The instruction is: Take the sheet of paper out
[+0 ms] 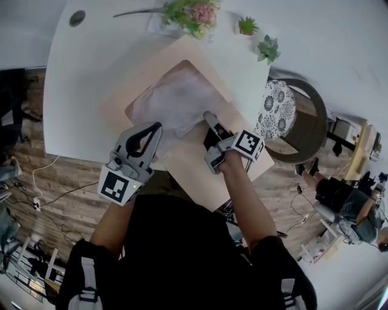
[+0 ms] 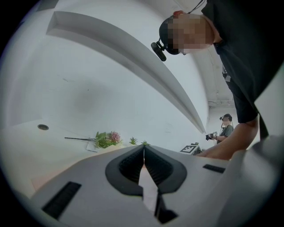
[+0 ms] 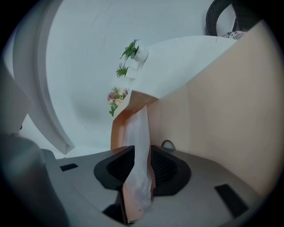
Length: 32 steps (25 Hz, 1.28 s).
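A large beige envelope [image 1: 200, 163] with a cut-out window lies on the white table [image 1: 79, 91]. A crinkled white sheet of paper [image 1: 176, 100] shows through the window and sticks out at its near edge. My left gripper [image 1: 156, 128] sits at the envelope's near left edge. In the left gripper view its jaws [image 2: 143, 148] meet at the tips with a thin pale layer between them. My right gripper [image 1: 209, 118] is at the sheet's near right edge. The sheet [image 3: 140, 128] and a beige envelope layer [image 3: 213, 102] pass between its jaws [image 3: 142, 148], which stand apart.
Pink flowers [image 1: 191, 12] and two small potted plants [image 1: 247, 25] [image 1: 268, 48] stand at the table's far edge. A round chair with a patterned cushion [image 1: 279, 109] is at the right. Another person [image 1: 345, 200] is on the floor farther right. A cable hole [image 1: 77, 18] is at the far left.
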Each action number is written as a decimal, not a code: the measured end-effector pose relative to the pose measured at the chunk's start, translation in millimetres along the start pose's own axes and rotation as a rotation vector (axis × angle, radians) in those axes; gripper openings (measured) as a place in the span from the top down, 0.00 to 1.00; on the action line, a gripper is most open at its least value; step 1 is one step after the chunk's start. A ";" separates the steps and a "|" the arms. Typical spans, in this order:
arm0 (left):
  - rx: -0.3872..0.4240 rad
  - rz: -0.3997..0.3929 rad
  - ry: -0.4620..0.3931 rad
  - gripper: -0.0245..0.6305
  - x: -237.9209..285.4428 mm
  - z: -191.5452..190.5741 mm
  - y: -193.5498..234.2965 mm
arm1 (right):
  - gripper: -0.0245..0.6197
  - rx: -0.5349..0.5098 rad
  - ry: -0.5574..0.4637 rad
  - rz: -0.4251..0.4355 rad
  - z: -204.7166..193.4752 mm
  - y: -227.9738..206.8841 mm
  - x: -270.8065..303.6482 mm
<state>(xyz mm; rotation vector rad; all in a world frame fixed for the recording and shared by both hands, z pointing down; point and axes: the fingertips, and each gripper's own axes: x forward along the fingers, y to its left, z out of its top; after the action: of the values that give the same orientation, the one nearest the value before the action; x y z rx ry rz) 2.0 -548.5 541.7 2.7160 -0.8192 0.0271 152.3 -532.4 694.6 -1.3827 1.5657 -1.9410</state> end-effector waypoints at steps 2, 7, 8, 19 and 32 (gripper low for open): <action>0.006 -0.001 -0.007 0.96 -1.0 2.4 0.1 | 0.79 -0.010 0.005 -0.005 -0.3 -0.1 5.1; -0.005 0.013 -0.010 0.96 -6.3 2.6 -0.1 | 0.92 -0.015 -0.006 -0.018 0.0 -0.8 7.6; -0.006 0.016 -0.009 0.96 -7.5 2.2 -0.1 | 0.94 -0.016 -0.009 -0.016 0.5 -1.0 7.5; 0.031 0.050 -0.024 0.96 -12.0 7.1 -9.0 | 0.94 -0.033 -0.037 0.026 2.3 5.5 -25.6; 0.085 0.153 -0.082 0.96 -47.6 39.0 -36.0 | 0.94 -0.110 -0.100 0.031 5.4 -1.1 -120.2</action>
<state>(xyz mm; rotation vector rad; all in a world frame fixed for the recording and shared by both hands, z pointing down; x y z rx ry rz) -21.0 -505.9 489.3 2.7427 -1.0711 -0.0167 216.9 -449.2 636.4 -1.4651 1.6580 -1.7636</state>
